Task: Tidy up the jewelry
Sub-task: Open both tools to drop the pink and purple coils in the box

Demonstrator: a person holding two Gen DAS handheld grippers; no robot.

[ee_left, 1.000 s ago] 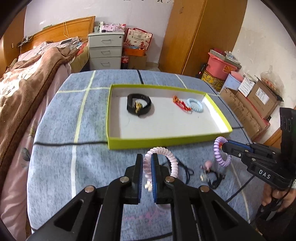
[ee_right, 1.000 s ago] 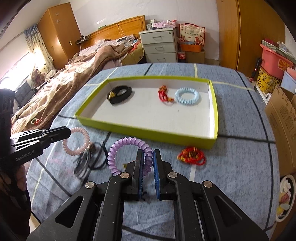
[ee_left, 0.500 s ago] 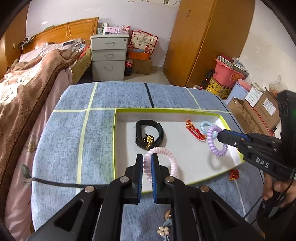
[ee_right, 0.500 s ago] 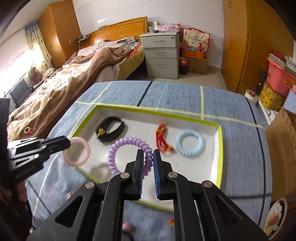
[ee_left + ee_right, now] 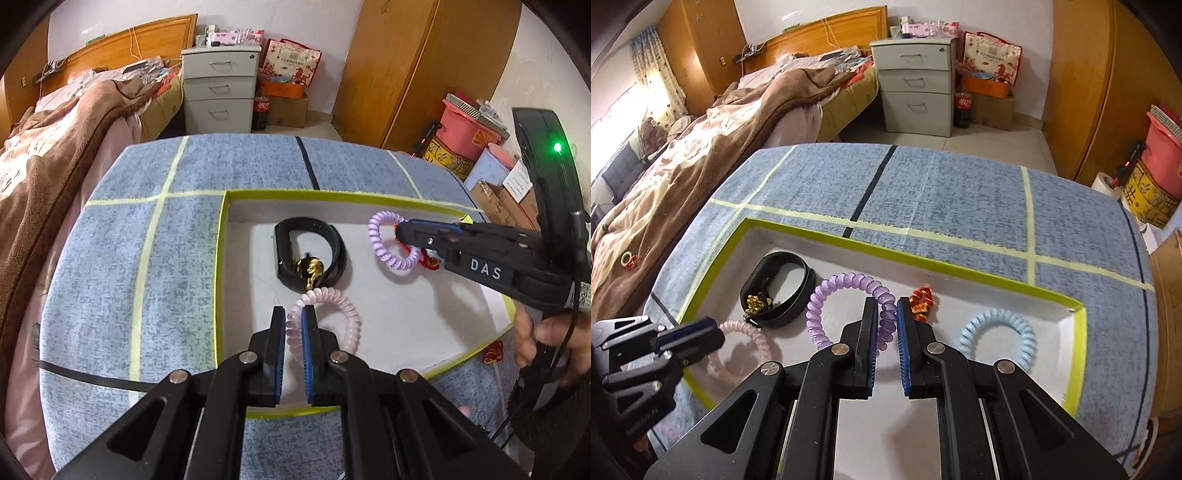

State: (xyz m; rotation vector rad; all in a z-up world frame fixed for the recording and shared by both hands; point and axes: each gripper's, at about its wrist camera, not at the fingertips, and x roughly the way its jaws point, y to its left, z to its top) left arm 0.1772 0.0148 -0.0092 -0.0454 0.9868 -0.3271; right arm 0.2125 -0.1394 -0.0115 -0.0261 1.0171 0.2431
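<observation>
While both grippers hover over the yellow-rimmed tray (image 5: 1078,334), left gripper (image 5: 293,318) jaws clamped on pink coil bracelet (image 5: 341,319), loop extending rightward, right gripper (image 5: 887,309) jaws pinching purple coil bracelet (image 5: 827,297), loop extending leftward, black band (image 5: 783,291) lying flat between them.

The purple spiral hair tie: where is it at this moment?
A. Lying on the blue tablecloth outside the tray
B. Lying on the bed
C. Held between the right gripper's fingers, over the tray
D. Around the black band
C: the purple spiral hair tie sits pinched in the right gripper, above the white floor of the green-rimmed tray.
</observation>
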